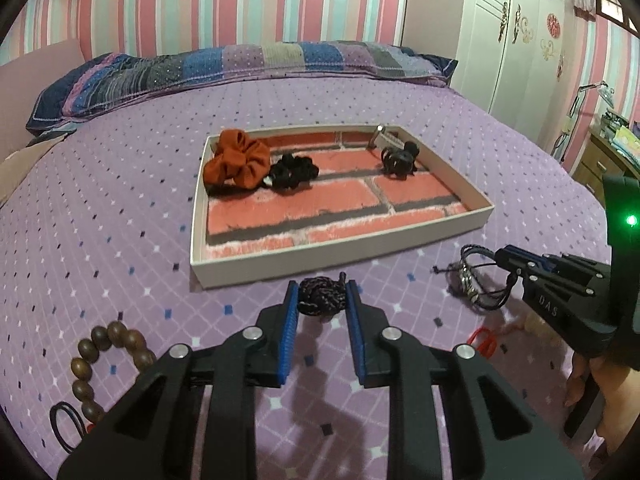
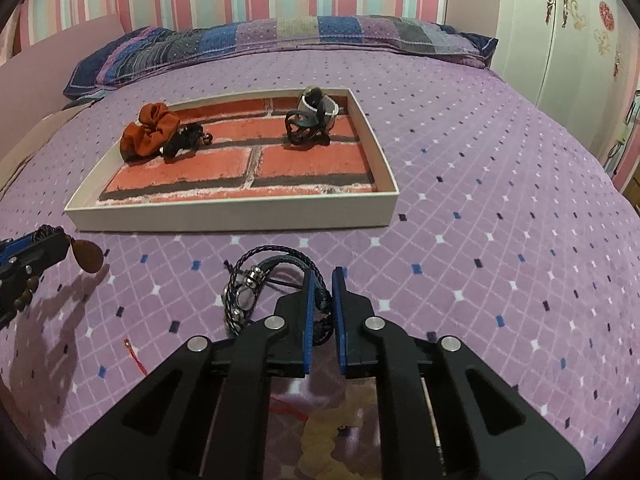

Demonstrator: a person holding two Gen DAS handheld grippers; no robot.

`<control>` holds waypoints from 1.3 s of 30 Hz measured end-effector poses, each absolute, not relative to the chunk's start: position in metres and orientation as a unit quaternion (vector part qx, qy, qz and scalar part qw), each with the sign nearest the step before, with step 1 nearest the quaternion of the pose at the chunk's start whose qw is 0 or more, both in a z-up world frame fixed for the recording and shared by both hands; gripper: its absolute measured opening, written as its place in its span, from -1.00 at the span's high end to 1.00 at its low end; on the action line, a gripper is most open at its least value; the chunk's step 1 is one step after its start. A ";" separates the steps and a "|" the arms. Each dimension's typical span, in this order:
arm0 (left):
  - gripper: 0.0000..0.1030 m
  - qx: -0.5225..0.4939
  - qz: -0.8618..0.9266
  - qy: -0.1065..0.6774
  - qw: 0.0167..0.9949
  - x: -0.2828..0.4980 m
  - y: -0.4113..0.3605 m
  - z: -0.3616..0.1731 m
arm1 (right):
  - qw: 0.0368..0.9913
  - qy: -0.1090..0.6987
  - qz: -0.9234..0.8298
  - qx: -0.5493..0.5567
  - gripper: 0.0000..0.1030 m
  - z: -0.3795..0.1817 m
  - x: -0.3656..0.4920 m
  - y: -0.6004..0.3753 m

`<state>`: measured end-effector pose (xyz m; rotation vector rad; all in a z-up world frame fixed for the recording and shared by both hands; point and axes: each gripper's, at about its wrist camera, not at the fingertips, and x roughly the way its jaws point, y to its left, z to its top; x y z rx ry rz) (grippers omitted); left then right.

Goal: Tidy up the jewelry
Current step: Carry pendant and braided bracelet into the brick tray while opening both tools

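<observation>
A white tray (image 1: 340, 258) with a brick-pattern floor lies on the purple bed; it also shows in the right wrist view (image 2: 224, 216). It holds an orange scrunchie (image 1: 236, 164), a black scrunchie (image 1: 294, 171) and a black hair claw (image 1: 400, 159). My left gripper (image 1: 322, 298) is shut on a dark braided cord piece (image 1: 322, 296) just in front of the tray; a brown teardrop pendant (image 2: 89, 258) hangs from it. My right gripper (image 2: 322, 300) is shut on a black multi-strand braided bracelet (image 2: 256, 280) with metal beads, held above the bed right of the left gripper.
A wooden bead bracelet (image 1: 106, 364) and a black elastic band (image 1: 64, 426) lie at the lower left. A red string (image 1: 484, 340) lies by the right gripper. A long patchwork pillow (image 1: 240, 68) lies behind the tray. A wardrobe (image 1: 516, 40) stands at right.
</observation>
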<state>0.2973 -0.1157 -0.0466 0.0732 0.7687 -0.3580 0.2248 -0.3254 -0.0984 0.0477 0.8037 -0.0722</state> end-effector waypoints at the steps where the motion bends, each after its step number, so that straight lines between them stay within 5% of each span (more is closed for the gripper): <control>1: 0.54 0.035 -0.174 0.371 0.911 0.298 -0.116 -0.044 | 0.920 0.389 -0.035 0.024 0.81 -0.096 0.225 -0.326; 28: 0.54 0.013 -0.138 0.349 0.927 0.392 -0.112 0.021 | 0.946 0.321 -0.034 0.035 0.81 0.005 0.319 -0.335; 39: 0.54 0.005 -0.119 0.383 0.916 0.436 -0.109 -0.024 | 0.928 0.367 -0.048 0.035 0.81 -0.058 0.352 -0.338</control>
